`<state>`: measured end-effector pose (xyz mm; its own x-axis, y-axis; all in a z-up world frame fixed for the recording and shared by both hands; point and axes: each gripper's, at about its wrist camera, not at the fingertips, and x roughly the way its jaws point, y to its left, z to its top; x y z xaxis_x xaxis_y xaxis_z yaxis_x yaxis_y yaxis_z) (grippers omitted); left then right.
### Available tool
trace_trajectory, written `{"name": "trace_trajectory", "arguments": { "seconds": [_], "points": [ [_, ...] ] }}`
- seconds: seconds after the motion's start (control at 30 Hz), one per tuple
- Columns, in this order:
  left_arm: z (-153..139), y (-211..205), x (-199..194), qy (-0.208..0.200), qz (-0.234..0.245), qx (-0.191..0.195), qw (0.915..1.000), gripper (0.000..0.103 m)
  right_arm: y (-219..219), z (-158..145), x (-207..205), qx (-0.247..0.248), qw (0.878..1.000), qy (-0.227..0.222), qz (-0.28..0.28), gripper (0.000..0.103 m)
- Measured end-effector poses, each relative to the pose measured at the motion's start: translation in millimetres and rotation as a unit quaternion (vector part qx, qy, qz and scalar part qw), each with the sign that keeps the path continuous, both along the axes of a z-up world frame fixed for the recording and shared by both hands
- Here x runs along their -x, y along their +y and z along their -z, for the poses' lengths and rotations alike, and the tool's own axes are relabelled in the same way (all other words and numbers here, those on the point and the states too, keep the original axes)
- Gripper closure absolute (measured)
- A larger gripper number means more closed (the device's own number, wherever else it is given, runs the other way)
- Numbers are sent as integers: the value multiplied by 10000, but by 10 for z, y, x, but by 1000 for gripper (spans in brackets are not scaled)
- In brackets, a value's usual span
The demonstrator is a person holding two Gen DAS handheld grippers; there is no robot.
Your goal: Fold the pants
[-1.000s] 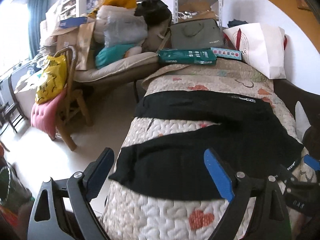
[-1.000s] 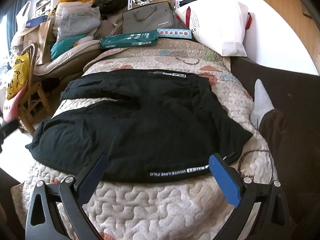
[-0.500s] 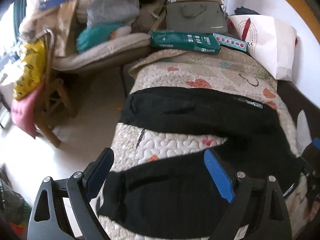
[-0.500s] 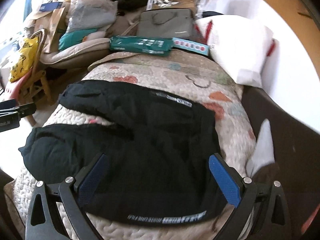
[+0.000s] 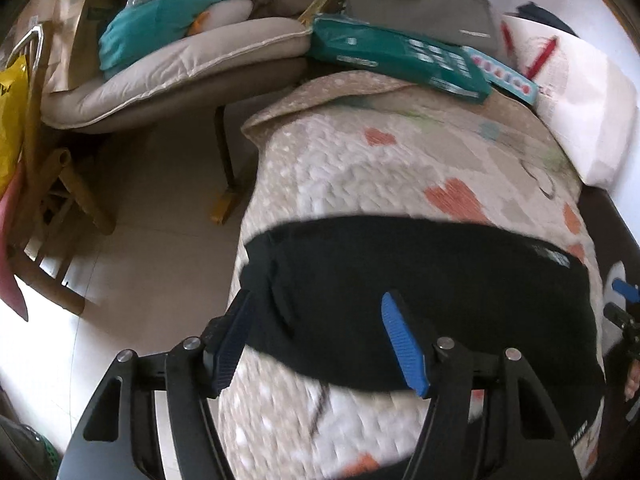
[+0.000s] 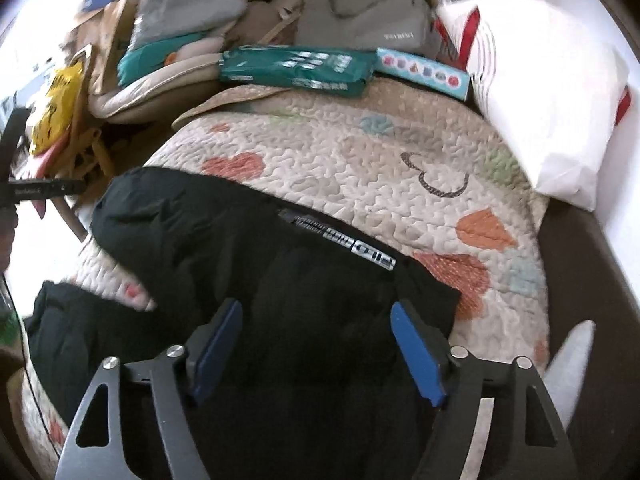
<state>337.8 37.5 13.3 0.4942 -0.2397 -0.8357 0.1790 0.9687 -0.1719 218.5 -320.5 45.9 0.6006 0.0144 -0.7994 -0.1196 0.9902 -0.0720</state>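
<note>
Black pants are shown spread flat on a quilted bed cover printed with orange hearts, the two legs running toward the cover's left edge and a white-lettered label lying along the far edge of the fabric. In the left wrist view, the left claw is held over the end of one pant leg near the cover's edge; its blue pads are apart and are closing, with the black fabric seen between them but not yet pinched. In the right wrist view, the right claw is poised over the upper part of the pants; its jaws are likewise apart and closing, with cloth below the gap and no grip visible. A green package, a grey bag and a white bag are seen at the far end of the bed. A cushioned chair stands on the floor to the left. Both views are blurred by motion.
</note>
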Motion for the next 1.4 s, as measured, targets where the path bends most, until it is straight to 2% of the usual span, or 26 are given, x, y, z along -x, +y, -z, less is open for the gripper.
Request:
{"name": "trace_trajectory", "arguments": {
  "seconds": [0.27,0.43,0.5,0.63,0.67,0.7,0.77,0.87,0.97,1.0,1.03,1.2,1.4],
  "points": [
    [354,3,-697,415,-191,137,9989,37,-236,243,-622,-738,9970,225,96,24],
    [582,-93,-962,699,-95,243,9972,37,-168,375,-862,-477,9981,353,-139,25],
    [617,-128,-994,702,-14,275,9972,34,-149,425,-957,-412,9980,410,-230,26],
    [644,-161,-1045,777,193,489,9956,33,-61,513,-1123,-352,9974,504,-380,27],
    [640,-181,-1039,779,261,490,9954,34,-35,549,-1160,-328,9971,537,-426,27],
    [632,-211,-1011,744,373,436,9956,46,1,595,-1203,-280,9967,577,-488,28],
    [605,-298,-938,596,591,202,9963,60,59,682,-1268,-177,9961,652,-574,30],
    [522,-460,-817,373,1032,-126,9939,97,144,809,-1346,29,9950,746,-669,40],
    [477,-618,-730,182,1297,-615,9895,98,197,835,-1332,72,9940,759,-786,65],
    [452,-619,-709,142,1311,-687,9889,98,196,822,-1315,7,9934,768,-853,90],
    [420,-619,-685,86,1304,-728,9887,98,182,807,-1302,-158,9922,843,-904,93],
    [119,-590,-516,-339,1202,-806,9889,98,196,657,-1170,-287,9930,738,-873,97],
    [-346,-483,-35,-873,1230,-801,9853,98,228,376,-875,-353,9945,538,-826,97]
  ]
}}
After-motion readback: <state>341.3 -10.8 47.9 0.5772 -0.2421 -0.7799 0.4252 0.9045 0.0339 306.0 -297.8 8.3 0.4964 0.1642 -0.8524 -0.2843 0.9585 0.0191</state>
